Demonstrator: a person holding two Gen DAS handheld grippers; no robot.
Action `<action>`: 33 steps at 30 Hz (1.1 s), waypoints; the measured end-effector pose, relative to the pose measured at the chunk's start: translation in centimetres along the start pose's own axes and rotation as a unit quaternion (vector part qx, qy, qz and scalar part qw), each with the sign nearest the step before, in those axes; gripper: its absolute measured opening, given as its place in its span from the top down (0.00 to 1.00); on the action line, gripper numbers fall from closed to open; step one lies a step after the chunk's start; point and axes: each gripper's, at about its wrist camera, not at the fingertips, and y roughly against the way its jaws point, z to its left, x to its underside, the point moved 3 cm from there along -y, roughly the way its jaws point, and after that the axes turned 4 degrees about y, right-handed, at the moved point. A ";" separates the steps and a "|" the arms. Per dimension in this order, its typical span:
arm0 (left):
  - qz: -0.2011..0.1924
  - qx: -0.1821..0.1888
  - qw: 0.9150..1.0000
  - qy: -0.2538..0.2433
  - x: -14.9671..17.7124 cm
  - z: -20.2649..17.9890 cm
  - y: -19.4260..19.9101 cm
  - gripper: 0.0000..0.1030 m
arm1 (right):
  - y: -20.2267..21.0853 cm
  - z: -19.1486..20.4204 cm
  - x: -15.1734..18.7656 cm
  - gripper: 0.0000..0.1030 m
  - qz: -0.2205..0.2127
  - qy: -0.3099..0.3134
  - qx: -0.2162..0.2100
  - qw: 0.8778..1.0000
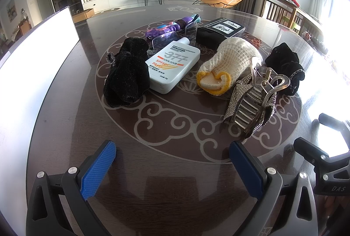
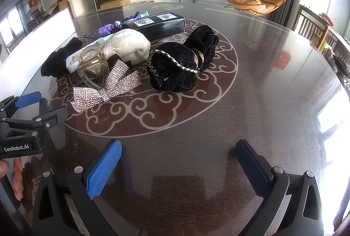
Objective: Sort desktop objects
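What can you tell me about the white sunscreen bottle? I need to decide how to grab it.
The sunscreen bottle is a flat white plastic bottle lying label-up on the table, its white cap pointing away from the camera. It carries grey "377", "UVA/UVB" and orange "SPF50" print. Its left edge touches a black velvet scrunchie; clear plastic items sit by its cap. No gripper touches it.
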 end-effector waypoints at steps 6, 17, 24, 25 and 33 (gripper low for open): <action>0.000 0.003 1.000 0.000 0.0 0.0 0.0 0.00 | 0.0 0.0 0.0 0.00 0.000 0.000 0.000 1.000; 0.005 0.014 1.000 -0.014 0.3 0.0 0.3 0.00 | 0.0 0.0 0.0 0.00 0.000 0.000 0.000 1.000; 0.003 0.048 0.997 0.053 -3.1 4.9 1.1 0.00 | 0.1 0.0 0.0 0.00 0.000 0.000 0.000 1.000; -0.005 0.052 0.996 0.071 -4.4 5.7 1.3 0.00 | 0.1 0.0 0.0 0.00 0.000 0.000 0.000 1.000; 0.030 0.037 0.992 0.117 -10.0 7.0 -3.6 0.00 | 0.1 0.0 0.0 0.00 0.000 0.000 0.000 1.000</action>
